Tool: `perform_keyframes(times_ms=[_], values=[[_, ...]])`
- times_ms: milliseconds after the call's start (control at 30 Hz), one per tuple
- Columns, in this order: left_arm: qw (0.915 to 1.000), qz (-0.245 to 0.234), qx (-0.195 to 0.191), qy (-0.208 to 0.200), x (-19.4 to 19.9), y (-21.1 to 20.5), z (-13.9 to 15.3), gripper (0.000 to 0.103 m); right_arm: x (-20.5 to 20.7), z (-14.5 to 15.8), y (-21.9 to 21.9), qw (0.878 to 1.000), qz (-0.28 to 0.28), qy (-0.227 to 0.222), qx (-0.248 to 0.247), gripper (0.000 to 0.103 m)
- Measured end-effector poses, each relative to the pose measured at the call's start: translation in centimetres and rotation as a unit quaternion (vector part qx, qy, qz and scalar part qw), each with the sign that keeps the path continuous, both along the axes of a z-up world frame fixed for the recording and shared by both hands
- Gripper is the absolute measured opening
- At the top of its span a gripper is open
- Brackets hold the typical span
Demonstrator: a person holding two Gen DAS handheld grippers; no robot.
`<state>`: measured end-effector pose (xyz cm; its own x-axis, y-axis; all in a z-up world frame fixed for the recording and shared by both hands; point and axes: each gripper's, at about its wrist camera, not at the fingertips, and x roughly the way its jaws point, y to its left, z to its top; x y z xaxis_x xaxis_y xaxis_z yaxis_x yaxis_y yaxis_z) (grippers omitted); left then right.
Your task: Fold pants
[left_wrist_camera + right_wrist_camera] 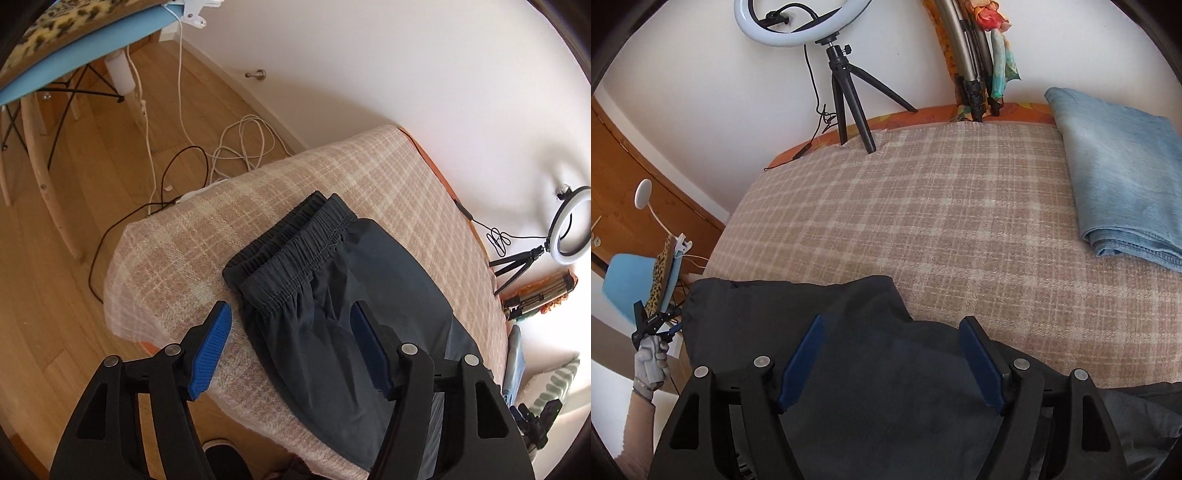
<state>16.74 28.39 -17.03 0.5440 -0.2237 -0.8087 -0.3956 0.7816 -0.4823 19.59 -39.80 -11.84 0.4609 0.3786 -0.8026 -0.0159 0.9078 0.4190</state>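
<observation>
Dark navy pants [325, 302] lie on the plaid-covered bed [369, 177], elastic waistband toward the far left end, legs running toward me. My left gripper [291, 317] is open and empty, hovering above the waist part; its blue pads [212, 347] straddle the fabric. In the right wrist view the same pants [783, 317] lie at the near edge of the bed [923, 221]. My right gripper [892, 328] is open and empty above the dark cloth. The left gripper [655, 323] shows there at far left, held in a gloved hand.
Folded blue jeans [1123, 173] lie at the right end of the bed. A ring light on a black tripod [846, 96] stands at the far edge by the wall. Cables [236, 147] lie on the wooden floor, and a blue chair [55, 74] stands beyond.
</observation>
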Motion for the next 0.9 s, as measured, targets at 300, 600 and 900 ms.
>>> perform_keyframes(times_ms=[300, 600, 900], values=[[0.9989, 0.015, 0.045, -0.006, 1.2, -1.3, -0.8, 0.059, 4.7, -3.7, 1.2, 0.996, 0.038, 0.069, 0.036, 0.081], [0.9930, 0.020, 0.116, -0.005, 1.4, -2.0, -1.1, 0.019, 6.1, -5.5, 4.1, 0.994, 0.063, 0.092, 0.009, 0.007], [0.9880, 0.032, 0.150, -0.018, 1.2, -2.4, -1.1, 0.015, 5.2, -0.8, 7.2, 0.984, 0.095, -0.025, -0.151, 0.000]])
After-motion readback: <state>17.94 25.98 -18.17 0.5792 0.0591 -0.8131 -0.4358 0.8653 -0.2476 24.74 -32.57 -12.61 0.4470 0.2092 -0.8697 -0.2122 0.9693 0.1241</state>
